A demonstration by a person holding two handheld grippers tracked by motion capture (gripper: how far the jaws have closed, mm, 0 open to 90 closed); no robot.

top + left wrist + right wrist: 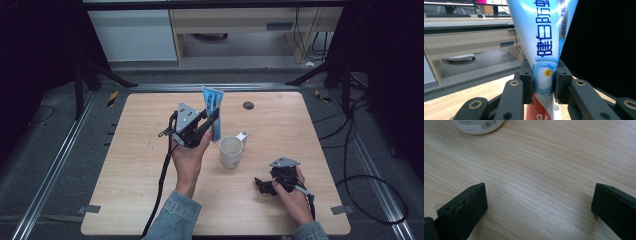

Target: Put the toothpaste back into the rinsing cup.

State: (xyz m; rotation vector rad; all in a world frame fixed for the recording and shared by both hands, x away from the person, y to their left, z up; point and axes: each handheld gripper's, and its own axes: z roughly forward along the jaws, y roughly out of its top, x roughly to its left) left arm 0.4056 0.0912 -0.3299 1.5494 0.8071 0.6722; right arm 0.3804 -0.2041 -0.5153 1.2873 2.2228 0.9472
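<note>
The left gripper (212, 121) is holding a toothpaste tube (212, 107) upright just above centre in the high view, its jaws closing on the narrow lower part near the cap end, the flat crimped end pointing up. Beside it, right of centre, a white mug (231, 151) is standing on the desk (135, 165). The tube looks light, soft and glossy, so I would judge it is liable to buckle or slide if squeezed mid-body; the stiffer shoulder is the safer hold. The right gripper (260, 184) is resting low at the lower right, jaws spread wide over bare wood, gripping nothing.
</note>
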